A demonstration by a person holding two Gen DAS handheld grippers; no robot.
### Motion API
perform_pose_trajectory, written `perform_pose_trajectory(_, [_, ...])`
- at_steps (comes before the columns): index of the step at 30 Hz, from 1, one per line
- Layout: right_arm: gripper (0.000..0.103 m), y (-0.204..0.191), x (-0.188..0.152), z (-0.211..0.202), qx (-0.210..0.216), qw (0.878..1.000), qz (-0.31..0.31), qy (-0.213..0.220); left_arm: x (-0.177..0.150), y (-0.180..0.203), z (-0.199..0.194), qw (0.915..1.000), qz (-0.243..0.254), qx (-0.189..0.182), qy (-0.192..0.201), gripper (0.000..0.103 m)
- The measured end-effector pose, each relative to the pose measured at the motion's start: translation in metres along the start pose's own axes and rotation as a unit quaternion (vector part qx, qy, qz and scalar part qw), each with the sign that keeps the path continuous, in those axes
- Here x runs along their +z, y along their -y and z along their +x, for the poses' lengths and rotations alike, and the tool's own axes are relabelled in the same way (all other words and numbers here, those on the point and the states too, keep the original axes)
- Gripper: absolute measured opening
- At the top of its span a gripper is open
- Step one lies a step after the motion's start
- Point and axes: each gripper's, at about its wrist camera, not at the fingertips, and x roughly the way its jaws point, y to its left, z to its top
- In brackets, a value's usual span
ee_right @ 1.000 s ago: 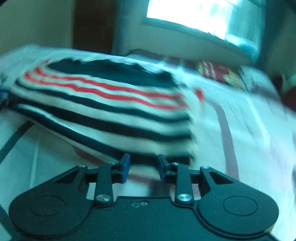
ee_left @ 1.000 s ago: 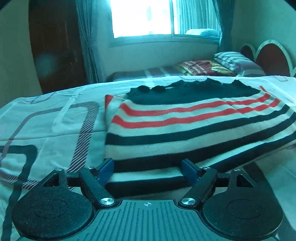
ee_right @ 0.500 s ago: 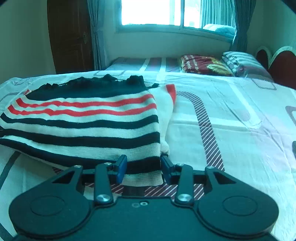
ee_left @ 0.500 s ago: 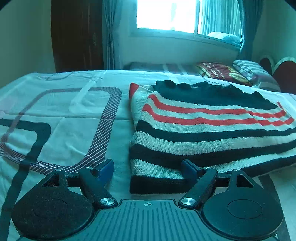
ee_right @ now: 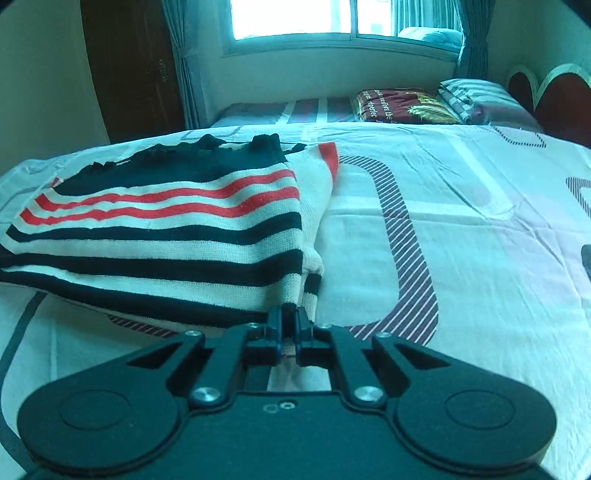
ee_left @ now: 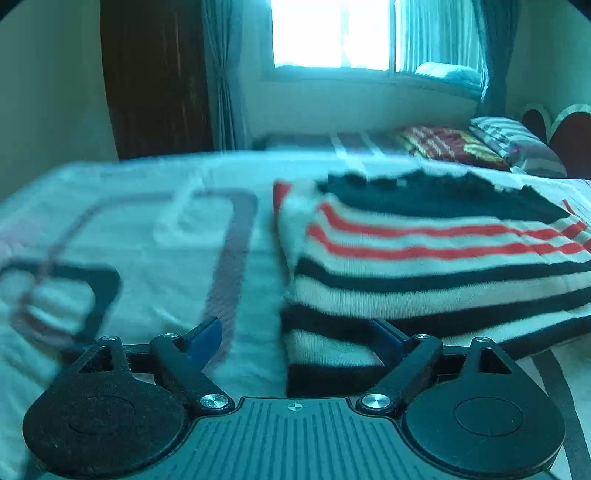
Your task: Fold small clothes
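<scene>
A knitted striped garment (ee_left: 436, 273) in white, black and red lies folded on the bed. In the left wrist view my left gripper (ee_left: 295, 336) is open, its jaws astride the garment's near left corner without gripping it. In the right wrist view the garment (ee_right: 166, 236) lies to the left, and my right gripper (ee_right: 290, 321) is shut on its near right corner at the hem.
The bed sheet (ee_right: 461, 229) is pale with dark looping line patterns. Beyond it stand a second bed with pillows (ee_right: 402, 107), a window (ee_right: 306, 18) with curtains, a dark wooden door (ee_right: 129, 70) and a headboard (ee_right: 550, 96) at right.
My right gripper has closed on the garment's near right corner. My left gripper has shifted left, so the garment's corner now sits right of its centre; it stays open.
</scene>
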Motion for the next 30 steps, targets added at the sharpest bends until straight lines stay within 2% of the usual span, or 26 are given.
perform_pose_trajectory(2, [0.012,-0.008,0.006,-0.018,-0.016,0.998,-0.024,0.05,0.006,0.009,-0.014,0.9993,0.018,-0.009,0.03,0.087])
perform_pose_trajectory(4, [0.013,-0.018,0.017,-0.023,-0.008,0.996,-0.041,0.075,0.011,0.026,-0.021,0.9971,0.05,-0.019,0.053,0.087])
perform_pose_trajectory(6, [0.013,-0.03,0.026,-0.011,-0.005,0.996,-0.06,0.07,0.015,0.043,-0.015,0.9955,0.068,-0.038,0.054,0.087])
perform_pose_trajectory(10, [0.014,-0.035,0.024,0.018,-0.019,0.996,-0.078,0.03,0.01,0.054,0.018,0.9974,0.057,-0.043,0.001,0.087])
perform_pose_trajectory(11, [0.013,-0.034,0.019,0.022,-0.022,0.996,-0.084,0.018,0.008,0.052,0.02,0.9974,0.054,-0.047,0.003,0.087])
perform_pose_trajectory(17, [0.014,-0.04,0.016,0.017,-0.027,0.995,-0.093,0.019,0.008,0.055,0.021,0.9966,0.069,-0.045,-0.003,0.088])
perform_pose_trajectory(20, [0.015,-0.037,0.021,0.013,-0.023,0.996,-0.084,0.012,0.012,0.057,0.016,0.9966,0.074,-0.036,-0.009,0.088])
perform_pose_trajectory(25, [0.021,-0.041,0.022,-0.008,-0.003,0.997,-0.074,0.022,0.014,0.054,-0.003,0.9962,0.083,-0.026,-0.005,0.088])
perform_pose_trajectory(30, [0.027,-0.042,0.017,-0.025,0.017,0.999,-0.044,0.022,0.014,0.044,-0.029,0.998,0.052,-0.037,-0.001,0.088])
